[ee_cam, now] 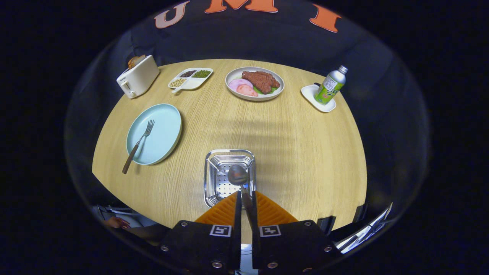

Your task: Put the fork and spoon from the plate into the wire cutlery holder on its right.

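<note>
My gripper (244, 196) is shut on the spoon (238, 175): both fingers press on its handle, and its bowl sticks out ahead of the fingertips. The spoon hangs over the wire cutlery holder (214, 179), a shiny square basket just ahead of the fingers on the wooden table. To the left of the holder lies the light blue plate (164, 126). The fork (138, 144) rests on it with its tines on the plate and its brown handle reaching over the near rim onto the table.
At the far side of the round table (305, 152) stand a white toaster (137, 76), a divided dish of beans (190, 78), a plate of meat (255, 83) and a green bottle (331, 86) on a white coaster. A person's hand (114, 222) shows below the table's near left edge.
</note>
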The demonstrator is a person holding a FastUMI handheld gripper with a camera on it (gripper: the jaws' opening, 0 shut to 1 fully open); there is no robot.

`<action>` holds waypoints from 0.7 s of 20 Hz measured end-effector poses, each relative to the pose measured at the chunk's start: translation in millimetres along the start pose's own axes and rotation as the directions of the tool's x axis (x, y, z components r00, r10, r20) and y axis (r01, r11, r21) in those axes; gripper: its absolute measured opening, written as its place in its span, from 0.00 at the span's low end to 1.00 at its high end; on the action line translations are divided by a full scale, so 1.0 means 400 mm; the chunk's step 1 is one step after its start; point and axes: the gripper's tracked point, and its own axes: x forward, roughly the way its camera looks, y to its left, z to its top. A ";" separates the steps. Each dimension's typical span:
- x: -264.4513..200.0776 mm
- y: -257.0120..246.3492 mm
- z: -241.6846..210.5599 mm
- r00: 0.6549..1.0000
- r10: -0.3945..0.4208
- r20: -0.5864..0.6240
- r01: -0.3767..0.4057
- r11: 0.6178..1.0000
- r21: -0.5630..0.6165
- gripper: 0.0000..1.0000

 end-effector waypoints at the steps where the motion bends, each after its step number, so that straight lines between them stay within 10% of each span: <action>1: -0.009 0.003 0.014 1.000 0.007 0.012 -0.007 1.000 0.013 0.13; 7: -0.066 0.097 0.105 0.988 0.092 0.126 -0.100 0.993 0.065 0.17; 14: -0.086 0.305 0.200 0.957 0.206 0.204 -0.222 0.973 0.062 0.72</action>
